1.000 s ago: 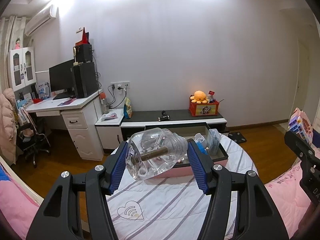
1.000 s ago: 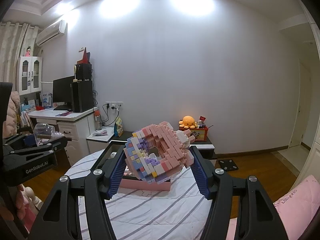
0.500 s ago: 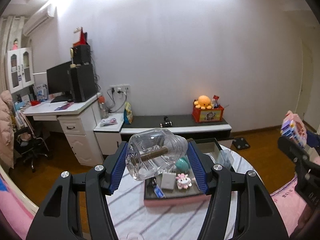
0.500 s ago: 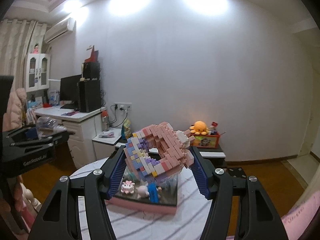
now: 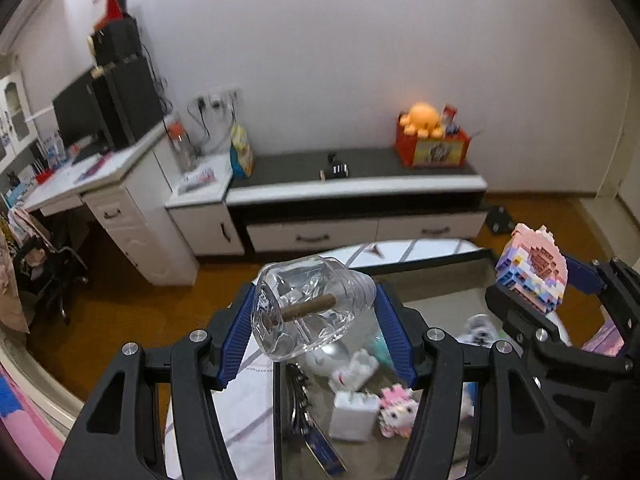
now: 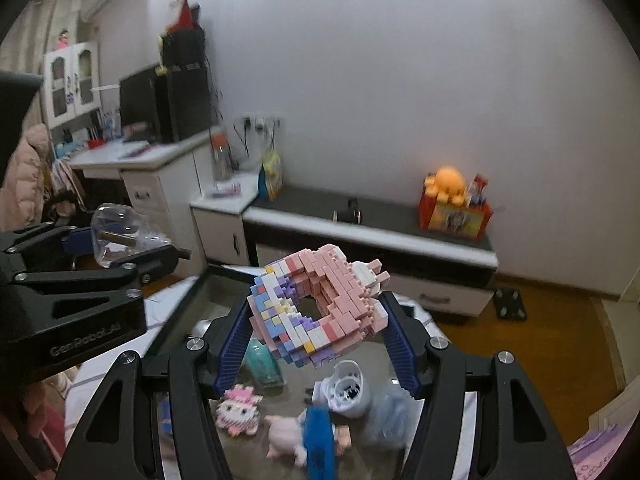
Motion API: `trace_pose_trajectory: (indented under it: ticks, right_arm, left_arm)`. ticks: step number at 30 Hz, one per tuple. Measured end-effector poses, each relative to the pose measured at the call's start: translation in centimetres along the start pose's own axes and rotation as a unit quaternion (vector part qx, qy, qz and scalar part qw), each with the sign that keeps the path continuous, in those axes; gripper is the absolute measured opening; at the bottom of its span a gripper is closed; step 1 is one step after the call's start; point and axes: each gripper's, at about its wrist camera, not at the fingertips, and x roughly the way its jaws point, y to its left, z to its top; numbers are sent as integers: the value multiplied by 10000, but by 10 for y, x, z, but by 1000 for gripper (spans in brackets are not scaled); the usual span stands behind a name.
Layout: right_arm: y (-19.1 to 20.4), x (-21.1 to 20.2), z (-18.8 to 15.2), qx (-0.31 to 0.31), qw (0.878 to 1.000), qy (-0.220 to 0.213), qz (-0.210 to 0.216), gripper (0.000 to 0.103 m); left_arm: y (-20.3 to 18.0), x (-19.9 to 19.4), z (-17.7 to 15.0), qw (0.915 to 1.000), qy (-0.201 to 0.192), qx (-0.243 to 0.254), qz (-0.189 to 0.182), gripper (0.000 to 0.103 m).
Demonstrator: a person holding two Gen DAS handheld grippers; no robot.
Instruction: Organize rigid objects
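My left gripper [image 5: 316, 320] is shut on a clear plastic bottle [image 5: 308, 310] with a brown stick inside, held on its side above the storage box [image 5: 432, 260]. That bottle [image 6: 120, 240] shows at the left of the right wrist view too. My right gripper [image 6: 318, 328] is shut on a pink, white and purple brick model [image 6: 320, 304], also over the box [image 6: 188, 300]. The same model [image 5: 532, 272] appears at the right of the left wrist view. Inside the box lie a pink brick figure [image 6: 238, 404], a teal bottle [image 6: 262, 364], a white figurine [image 5: 348, 364] and a white block [image 5: 354, 414].
The box sits on a round table with a striped white cloth [image 5: 248, 420]. Behind it stand a low black-and-white cabinet [image 5: 360, 200] with an orange plush in a red box [image 5: 432, 136], and a white desk [image 5: 100, 184] with a monitor. A pink bed edge [image 5: 24, 428] is at lower left.
Both grippers have moved forward and tilted down over the box, each still holding its object. The box contents now fill the lower part of both views.
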Motion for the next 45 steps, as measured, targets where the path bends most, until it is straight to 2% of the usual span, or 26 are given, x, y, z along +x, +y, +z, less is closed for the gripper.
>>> trace_pose_trajectory:
  ticks: [5,7,13,17,22,31,34,35,36,39,45]
  right_arm:
    - [-15,70,0,69,9969,781,-21,63]
    - [-19,88,-2,80,9952,974,-88,63]
    - [-24,110,-12,80,9900,1402,-105,63]
    - [-24,118,-11,106,9882,1528,-97,63]
    - [-21,114,-7,23,9885,1495,-240,63]
    - [-33,107,-1,227,9896,1407,-196,64]
    - [-35,102,2,268,9907,1319,-206,74]
    - [-36,100,3,269,9913,1270,-235,80]
    - [-36,98,4,269,9917,1228,-278,80]
    - [-36,95,5,262,9919,1191,-350,80]
    - [-36,97,6,228,9914,1217,-432,80]
  left_arm:
    - [5,59,8,9979,629,-117,11,61]
    - [5,71,7,9972,740,-125,44,61]
    - [-2,86,5,9957,925,-9,45,61]
    - [-2,93,6,9950,995,34,103,61]
    - [-8,105,5,9932,1152,112,108,61]
    - [-16,107,4,9924,1200,219,157,61]
    - [-16,106,3,9925,1196,213,131,62]
    - [-15,105,4,9924,1211,193,133,64]
    - [-15,104,4,9922,1225,183,132,72]
    - [-12,98,5,9934,1132,133,99,83]
    - [-10,92,6,9939,1093,102,100,83]
